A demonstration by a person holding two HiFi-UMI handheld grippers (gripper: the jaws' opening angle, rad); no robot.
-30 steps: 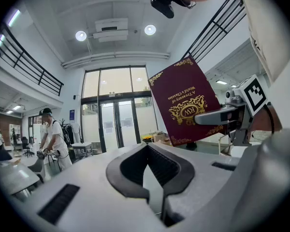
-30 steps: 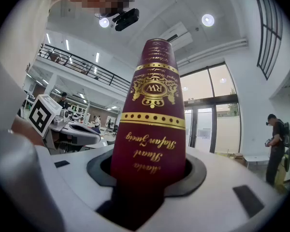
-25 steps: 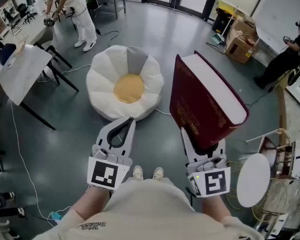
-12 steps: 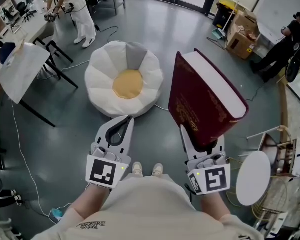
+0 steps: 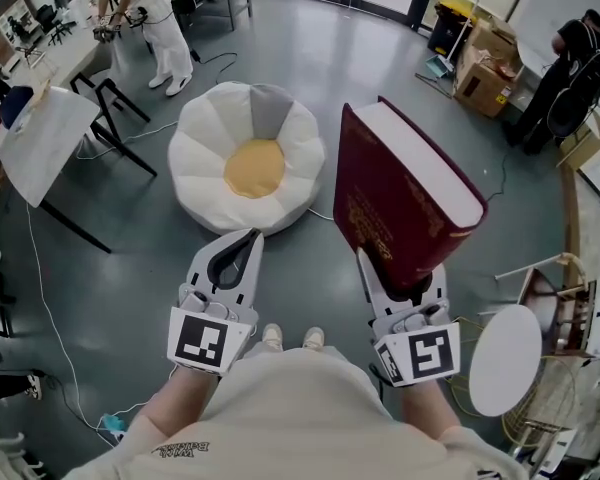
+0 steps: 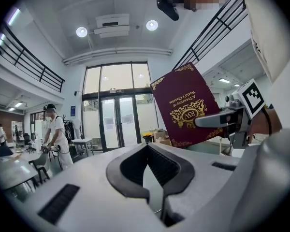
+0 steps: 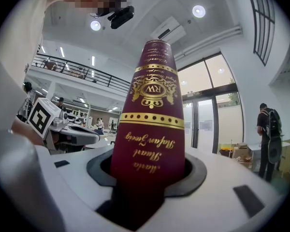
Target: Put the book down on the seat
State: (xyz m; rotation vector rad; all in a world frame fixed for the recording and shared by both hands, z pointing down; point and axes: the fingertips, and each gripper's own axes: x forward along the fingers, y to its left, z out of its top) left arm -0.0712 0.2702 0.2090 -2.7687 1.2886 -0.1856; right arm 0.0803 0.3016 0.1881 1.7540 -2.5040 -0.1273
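A thick dark red book (image 5: 400, 198) with gold lettering stands tilted upright in my right gripper (image 5: 398, 280), which is shut on its lower end. The right gripper view shows the book's spine (image 7: 150, 115) wedged between the jaws of that gripper (image 7: 147, 164). The seat, a white flower-shaped beanbag (image 5: 247, 158) with a yellow centre, lies on the floor ahead and left of the book. My left gripper (image 5: 252, 238) hovers just short of the seat, jaws shut on nothing. In the left gripper view (image 6: 148, 148) the book (image 6: 183, 110) shows at the right.
A white table (image 5: 45, 138) and a black chair stand at the left. A person in white (image 5: 155, 18) is at the back left, cardboard boxes (image 5: 485, 73) and a person in black (image 5: 570, 63) at the back right. A small round white table (image 5: 505, 358) is at my right.
Both grippers have drifted slightly left and lower in the head view, the book still held. The person in black at the back right has turned and shifted.
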